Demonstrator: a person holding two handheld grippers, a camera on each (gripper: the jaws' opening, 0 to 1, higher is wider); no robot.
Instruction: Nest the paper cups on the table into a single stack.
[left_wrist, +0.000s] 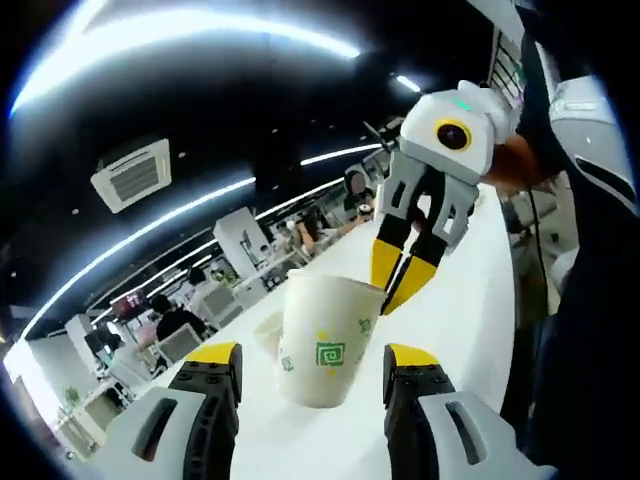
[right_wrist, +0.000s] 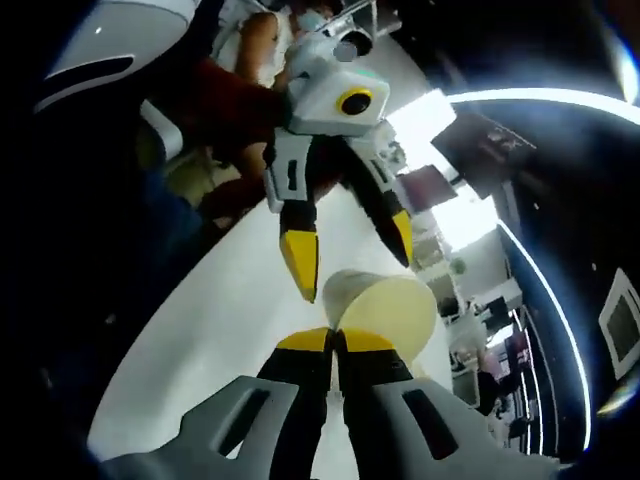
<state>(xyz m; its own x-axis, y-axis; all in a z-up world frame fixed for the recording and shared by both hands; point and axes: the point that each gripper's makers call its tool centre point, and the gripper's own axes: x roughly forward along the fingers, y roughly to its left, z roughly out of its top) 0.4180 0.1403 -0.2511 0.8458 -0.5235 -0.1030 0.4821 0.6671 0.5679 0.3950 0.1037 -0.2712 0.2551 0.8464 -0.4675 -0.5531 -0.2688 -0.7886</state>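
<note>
A white paper cup with green marks stands on the white table, just past the left gripper; that gripper's yellow tips are spread wide, one on each side of the cup, and they do not touch it. The right gripper comes in from the far right; its tips are pressed close together at the cup's rim, and it looks like they pinch the rim, though I cannot be sure. In the right gripper view the right gripper has its tips shut tight near the cup, with the left gripper open beyond it. Another cup peeks out behind the first; so I think the stacking is partly done, with more cups left to nest.
</note>
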